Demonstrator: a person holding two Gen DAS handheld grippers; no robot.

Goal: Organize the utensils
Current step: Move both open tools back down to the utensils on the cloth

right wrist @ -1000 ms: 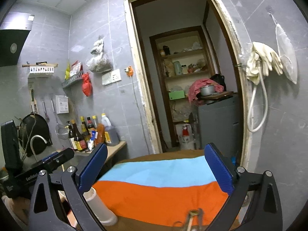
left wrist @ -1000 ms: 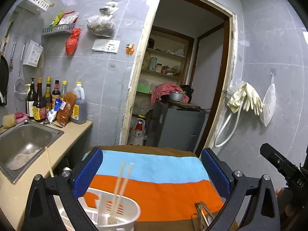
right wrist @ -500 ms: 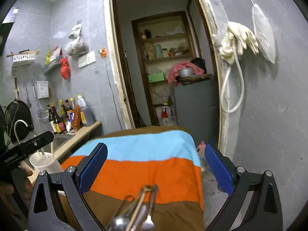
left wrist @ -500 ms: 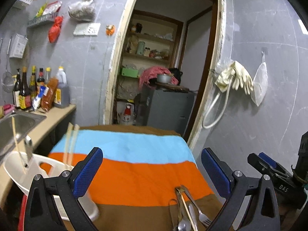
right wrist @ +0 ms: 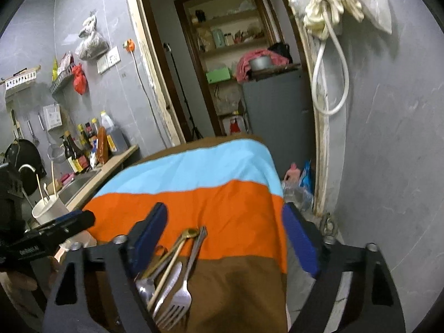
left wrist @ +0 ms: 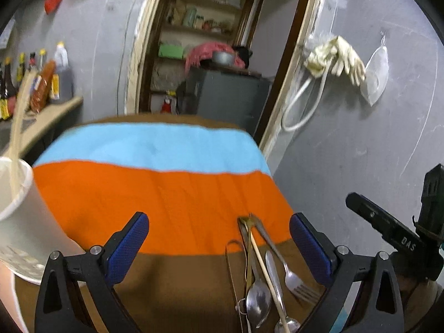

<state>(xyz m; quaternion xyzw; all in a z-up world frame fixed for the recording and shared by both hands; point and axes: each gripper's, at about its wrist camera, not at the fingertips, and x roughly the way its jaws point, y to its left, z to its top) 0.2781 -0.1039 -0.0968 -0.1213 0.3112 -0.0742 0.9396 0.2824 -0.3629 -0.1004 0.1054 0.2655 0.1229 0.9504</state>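
A pile of metal utensils [left wrist: 263, 277] lies on the brown near stripe of the striped tablecloth [left wrist: 166, 194]: a fork [left wrist: 294, 276], a spoon [left wrist: 258, 297], a knife and a chopstick. The pile also shows in the right wrist view [right wrist: 172, 274]. A white utensil holder [left wrist: 19, 213] with chopsticks in it stands at the table's left edge; it also shows in the right wrist view [right wrist: 48, 208]. My left gripper [left wrist: 219, 247] is open and empty above the cloth, left of the pile. My right gripper [right wrist: 224, 238] is open and empty, its left finger over the pile.
A counter with a sink and sauce bottles [right wrist: 83, 149] runs along the left wall. A doorway behind the table opens on shelves and a grey cabinet [right wrist: 277, 111]. Rubber gloves and a hose [right wrist: 327, 16] hang on the right wall. Bags lie on the floor [right wrist: 299, 177].
Both grippers have tilted down and come lower over the table, so the utensil pile is now larger and closer. In the left wrist view the white holder has slid to the left edge.
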